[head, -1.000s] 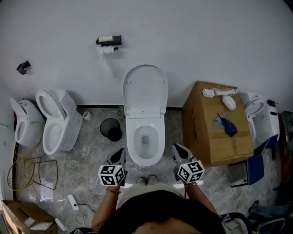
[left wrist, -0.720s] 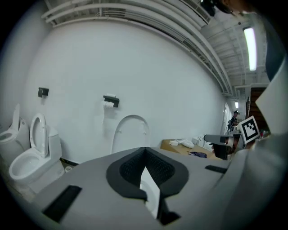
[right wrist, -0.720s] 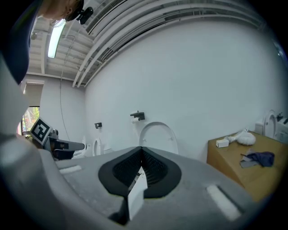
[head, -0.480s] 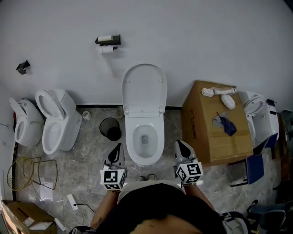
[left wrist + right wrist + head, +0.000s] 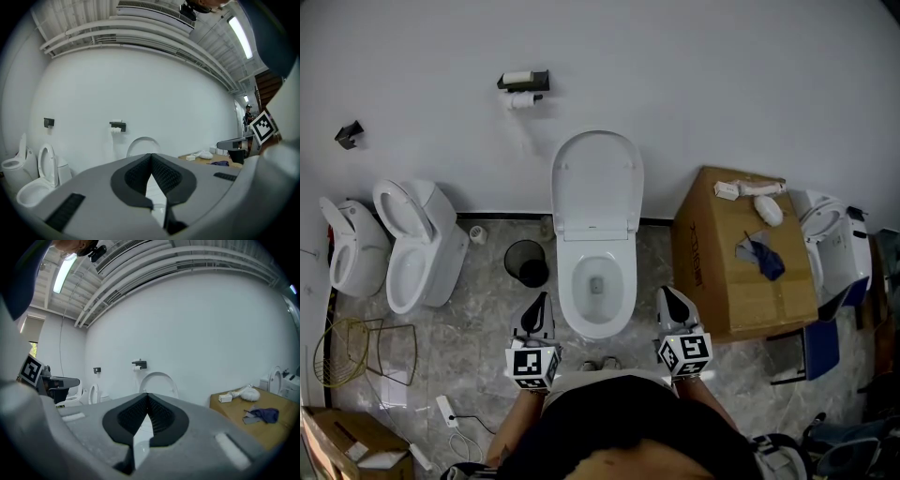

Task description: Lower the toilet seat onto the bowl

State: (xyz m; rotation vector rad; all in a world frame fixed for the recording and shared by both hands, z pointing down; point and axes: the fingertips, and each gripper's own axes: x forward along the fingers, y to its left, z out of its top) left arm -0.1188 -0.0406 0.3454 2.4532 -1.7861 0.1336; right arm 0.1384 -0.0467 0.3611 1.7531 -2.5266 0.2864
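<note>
1. The toilet seat (image 5: pixel 597 183) stands raised at the centre of the head view, above the bowl and against the white wall (image 5: pixel 722 75).
2. The bowl (image 5: pixel 598 291) lies open just below it, at mid-frame.
3. The left gripper (image 5: pixel 542 302) sits at the lower left of the bowl, apart from it. In the left gripper view its jaws are pressed together with nothing between them, and its tip (image 5: pixel 151 154) points toward the raised seat.
4. The right gripper (image 5: pixel 668 296) sits at the lower right of the bowl, also closed tight and empty, with its tip (image 5: pixel 147 394) aimed at the seat.
5. A dark waste bin (image 5: pixel 528 264) stands on the floor just left of the bowl.
6. A cardboard box (image 5: pixel 741 253) stands right of the bowl.
7. A toilet paper holder (image 5: pixel 523 84) hangs on the wall at upper left.
8. Two other toilets (image 5: pixel 417 244) stand at the far left.
</note>
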